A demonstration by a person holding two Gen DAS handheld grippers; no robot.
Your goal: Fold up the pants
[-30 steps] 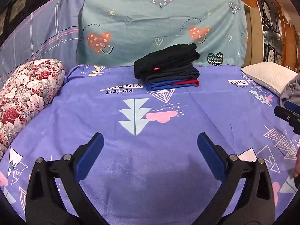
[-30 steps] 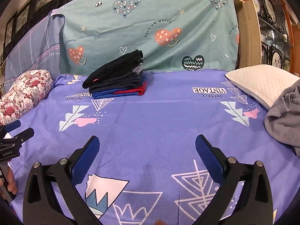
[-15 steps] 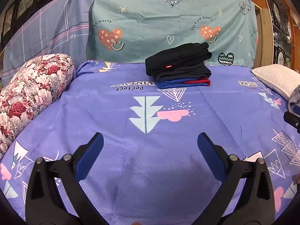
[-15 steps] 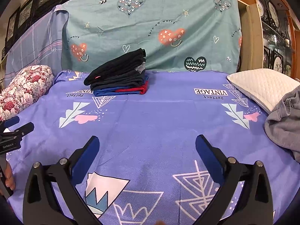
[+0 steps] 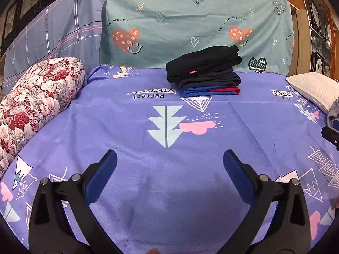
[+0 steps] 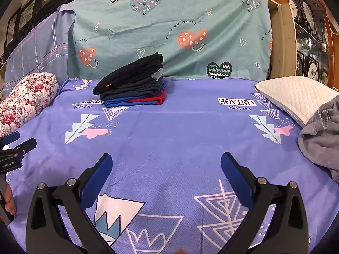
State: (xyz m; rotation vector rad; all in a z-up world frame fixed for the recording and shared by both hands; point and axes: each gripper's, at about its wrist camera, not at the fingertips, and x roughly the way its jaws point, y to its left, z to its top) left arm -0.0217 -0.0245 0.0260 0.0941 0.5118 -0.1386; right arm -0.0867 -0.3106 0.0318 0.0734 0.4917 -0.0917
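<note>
A stack of folded pants [image 5: 204,72], black on top, dark grey, then blue and red, sits at the back of the purple bed sheet [image 5: 169,127]; it also shows in the right wrist view [image 6: 133,82]. A crumpled grey garment [image 6: 322,135] lies at the right edge of the bed. My left gripper [image 5: 169,165] is open and empty above the bare sheet. My right gripper [image 6: 166,167] is open and empty above the sheet, left of the grey garment. Each gripper's tip shows at the edge of the other's view.
A floral bolster [image 5: 31,103] lies along the left edge of the bed. A white quilted pillow [image 6: 296,97] lies at the back right. A teal heart-print cloth [image 5: 190,25] hangs behind the bed. A wooden cabinet [image 6: 307,31] stands at the right.
The left gripper's view has swung left, so the folded stack and bolster sit further right. The right gripper's view has shifted slightly. Both grippers stay open.
</note>
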